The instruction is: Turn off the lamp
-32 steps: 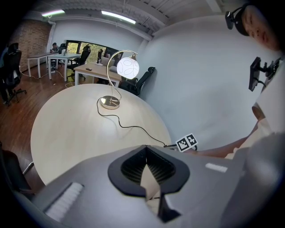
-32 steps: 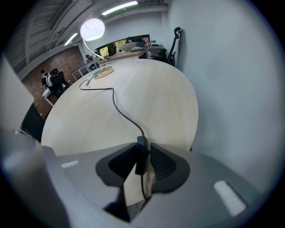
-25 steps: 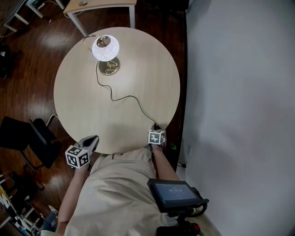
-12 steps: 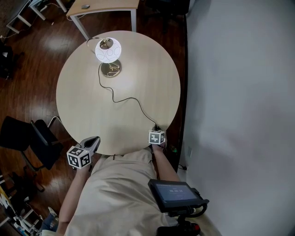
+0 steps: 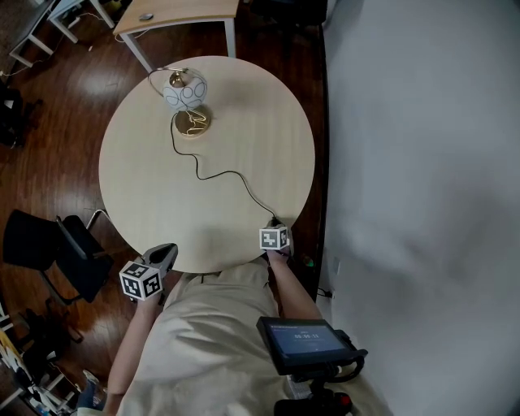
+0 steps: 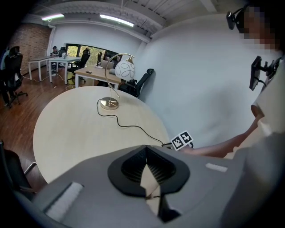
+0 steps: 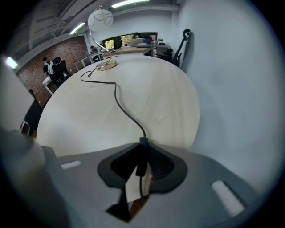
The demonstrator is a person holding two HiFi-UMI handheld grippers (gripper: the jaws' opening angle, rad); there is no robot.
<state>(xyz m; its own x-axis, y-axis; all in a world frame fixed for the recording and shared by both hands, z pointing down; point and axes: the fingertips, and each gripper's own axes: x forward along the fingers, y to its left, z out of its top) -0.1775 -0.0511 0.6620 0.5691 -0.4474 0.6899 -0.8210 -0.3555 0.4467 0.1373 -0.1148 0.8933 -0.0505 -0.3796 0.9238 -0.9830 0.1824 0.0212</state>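
The lamp (image 5: pixel 184 89) stands at the far side of the round table (image 5: pixel 260 122); its patterned globe shade looks dull and unlit above a brass base (image 5: pixel 193 122). Its black cord (image 5: pixel 227 172) runs across the top to the near right edge. There my right gripper (image 5: pixel 275 224) points steeply down, and its jaws have just been closing on the cord's inline switch (image 7: pixel 141 159), which sits pressed between them. My left gripper (image 5: pixel 165 251) hovers off the table's near left edge, shut with nothing in it. In the left gripper view the lamp (image 6: pixel 124 70) is far ahead.
A white wall (image 5: pixel 406 162) runs close along the table's right side. A black chair (image 5: pixel 57 252) stands on the wood floor at the left. A desk (image 5: pixel 175 10) sits beyond the table. A small screen device (image 5: pixel 305 341) hangs at the person's front.
The lamp's shade glowed bright white before and is dull now. Both grippers have stayed where they were.
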